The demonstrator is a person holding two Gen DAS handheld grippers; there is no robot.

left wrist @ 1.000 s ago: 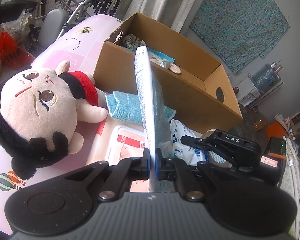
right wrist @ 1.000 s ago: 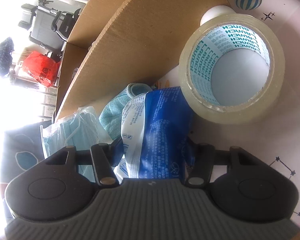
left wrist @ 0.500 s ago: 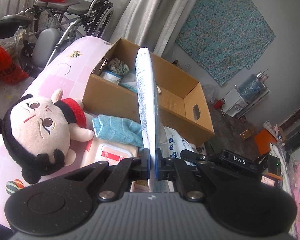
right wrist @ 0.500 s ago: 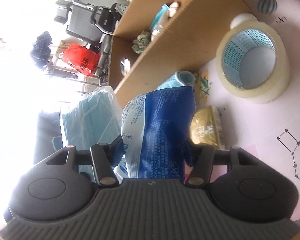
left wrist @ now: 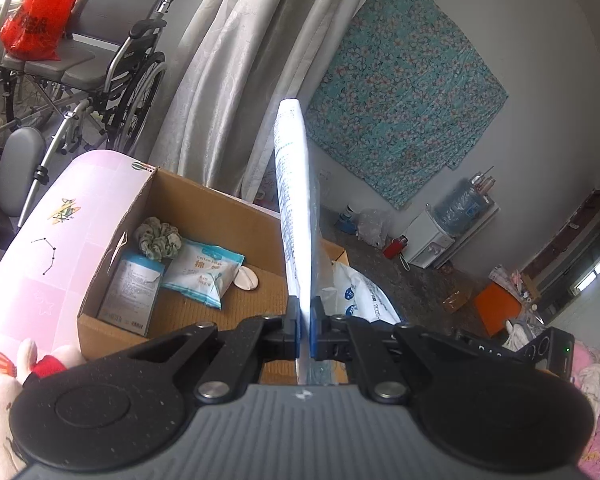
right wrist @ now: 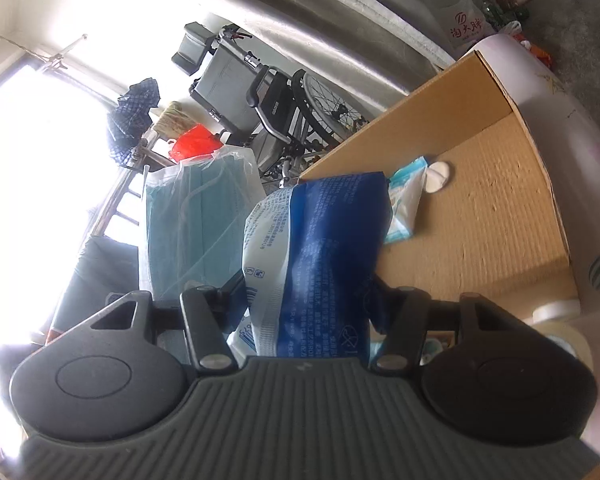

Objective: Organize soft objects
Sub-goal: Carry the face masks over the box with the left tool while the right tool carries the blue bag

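Note:
My left gripper (left wrist: 305, 318) is shut on a thin clear bag of blue face masks (left wrist: 296, 208), seen edge-on and standing upright over the open cardboard box (left wrist: 208, 200). The right wrist view shows the same mask bag (right wrist: 192, 220) flat-on at the left. There my right gripper (right wrist: 308, 292) is shut on a soft blue-and-white packet (right wrist: 324, 256), held above the cardboard box (right wrist: 480, 216). That blue-and-white packet (left wrist: 360, 292) shows just right of the mask bag in the left wrist view. Both loads hang in the air side by side.
In the box lie a green scrunchie (left wrist: 158, 238), a cotton packet (left wrist: 204, 272), a flat packet (left wrist: 130, 296) and a round pad (left wrist: 247, 280). A plush doll (left wrist: 4, 392) lies at bottom left. A tape roll (right wrist: 560, 336) sits by the box. A wheelchair (left wrist: 80, 68) stands behind.
Both grippers have risen with their loads and now look down into the box. The doll and the blue cloth slid down out of the left view; the tape roll sank to the right view's lower edge.

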